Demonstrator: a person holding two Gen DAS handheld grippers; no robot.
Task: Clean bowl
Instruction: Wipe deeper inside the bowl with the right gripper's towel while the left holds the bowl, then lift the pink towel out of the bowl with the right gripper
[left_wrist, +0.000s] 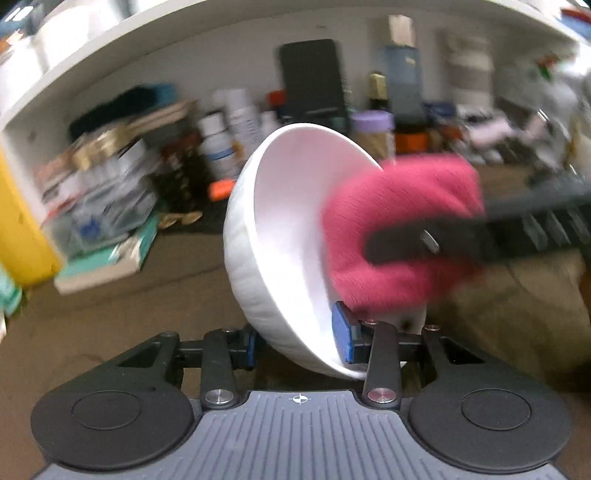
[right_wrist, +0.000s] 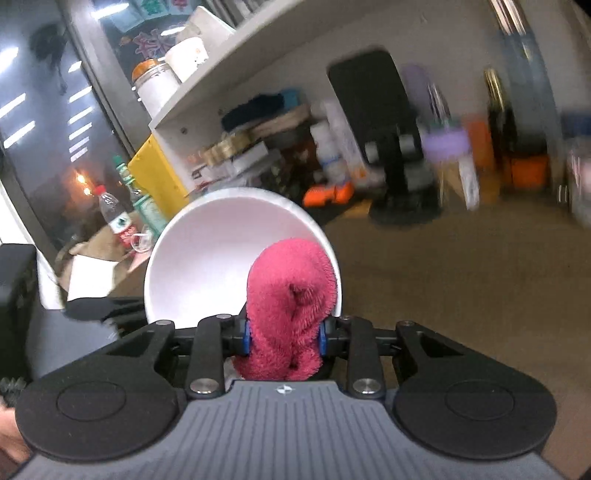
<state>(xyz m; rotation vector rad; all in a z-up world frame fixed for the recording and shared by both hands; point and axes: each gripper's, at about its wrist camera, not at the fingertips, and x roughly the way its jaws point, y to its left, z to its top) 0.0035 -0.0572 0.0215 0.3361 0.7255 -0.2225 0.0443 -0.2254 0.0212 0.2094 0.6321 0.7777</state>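
Observation:
A white bowl (left_wrist: 280, 229) hangs tilted on its side above the brown tabletop, its hollow facing right. My left gripper (left_wrist: 295, 343) is shut on the bowl's lower wall, with one blue pad (left_wrist: 341, 332) inside and the other outside. A pink terry cloth (left_wrist: 399, 221) presses into the bowl's hollow. It is carried by my right gripper (left_wrist: 406, 243), which reaches in from the right. In the right wrist view the bowl (right_wrist: 214, 258) faces me, and my right gripper (right_wrist: 283, 339) is shut on the bunched cloth (right_wrist: 291, 295), which touches the bowl's right inner side.
Behind the bowl, a white shelf (left_wrist: 184, 40) spans the back over crowded bottles, jars and boxes (left_wrist: 225, 136). A yellow panel (left_wrist: 18, 221) stands at the left and books (left_wrist: 110, 254) lie nearby. A black stand (right_wrist: 399, 184) and plastic bottles (right_wrist: 118, 218) stand on the brown table (right_wrist: 461, 288).

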